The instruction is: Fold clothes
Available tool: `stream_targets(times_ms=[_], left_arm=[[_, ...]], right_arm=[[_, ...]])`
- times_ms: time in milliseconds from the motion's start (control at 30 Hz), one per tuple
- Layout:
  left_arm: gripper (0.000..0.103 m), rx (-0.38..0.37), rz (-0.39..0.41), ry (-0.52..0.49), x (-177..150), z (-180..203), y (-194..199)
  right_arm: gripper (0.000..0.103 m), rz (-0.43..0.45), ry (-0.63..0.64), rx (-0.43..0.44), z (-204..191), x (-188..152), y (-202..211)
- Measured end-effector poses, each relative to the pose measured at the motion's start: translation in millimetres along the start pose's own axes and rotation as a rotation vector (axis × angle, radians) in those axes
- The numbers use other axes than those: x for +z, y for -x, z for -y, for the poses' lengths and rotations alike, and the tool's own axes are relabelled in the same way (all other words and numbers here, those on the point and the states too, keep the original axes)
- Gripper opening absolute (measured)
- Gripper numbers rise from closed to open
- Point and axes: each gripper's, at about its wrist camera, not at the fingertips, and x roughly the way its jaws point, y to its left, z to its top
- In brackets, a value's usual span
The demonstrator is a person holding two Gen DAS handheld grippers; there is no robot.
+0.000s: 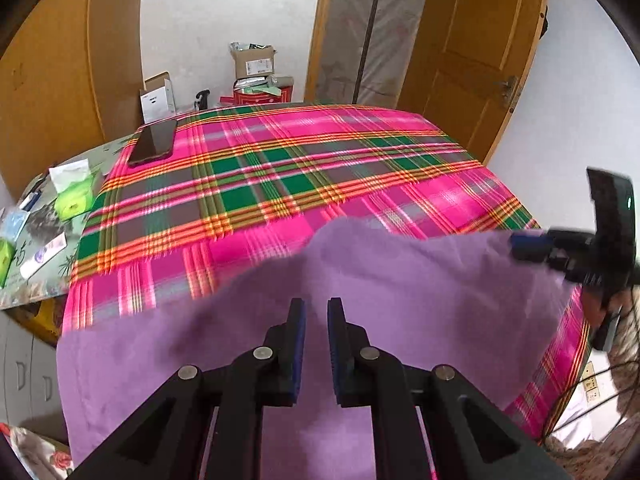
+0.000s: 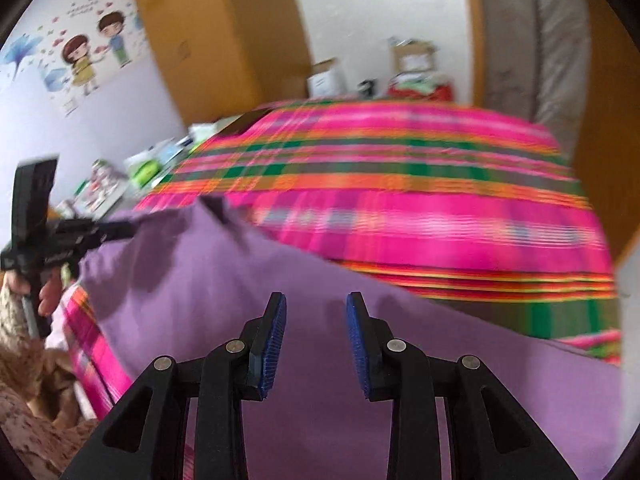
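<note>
A purple cloth [image 1: 400, 280] lies across the near part of a pink, green and orange plaid cover [image 1: 280, 168], and it also shows in the right wrist view [image 2: 320, 280]. My left gripper [image 1: 316, 316] hovers over the cloth with a narrow gap between its blue pads and nothing held. It shows at the cloth's left edge in the right wrist view [image 2: 124, 230]. My right gripper [image 2: 316, 316] is open above the cloth and empty. In the left wrist view it [image 1: 520, 244] sits at the cloth's right corner. The right wrist view is motion-blurred.
A dark phone [image 1: 154, 142] lies on the plaid cover's far left corner. A side table [image 1: 44, 216] at left carries green tissue packs and small items. Cardboard boxes [image 1: 254, 64] stand against the far wall. A wooden door [image 1: 472, 52] is at the back right.
</note>
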Motion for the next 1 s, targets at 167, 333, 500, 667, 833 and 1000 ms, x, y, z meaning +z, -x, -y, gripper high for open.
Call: stream_targets(times_ms=[167, 333, 500, 667, 833, 1000], left_arm=[[0.031, -0.03, -0.039, -0.015, 48.1, -2.0, -16.1], [0.032, -0.055, -0.164, -0.071, 88.0, 6.6, -56.1], [0.032, -0.069, -0.342, -0.165, 96.2, 16.1, -100.6], [0.032, -0.056, -0.473, -0.24, 85.2, 24.6, -124.9], [0.032, -0.035, -0.521, -0.24, 77.9, 26.5, -129.9], [0.016, -0.039, -0.529, -0.242, 74.6, 26.3, -129.9]], right_arm=[[0.032, -0.035, 0.073, 0.058, -34.9, -0.7, -40.1], [0.032, -0.037, 0.022, 0.093, -38.9, -6.1, -53.8], [0.033, -0.033, -0.048, 0.108, -28.1, -11.5, -49.2], [0.033, -0.037, -0.083, 0.113, -26.2, -19.0, -50.5], [0.033, -0.038, -0.104, 0.126, -22.5, -19.4, -53.2], [0.033, -0.042, -0.118, 0.138, -19.8, -19.2, -54.4]])
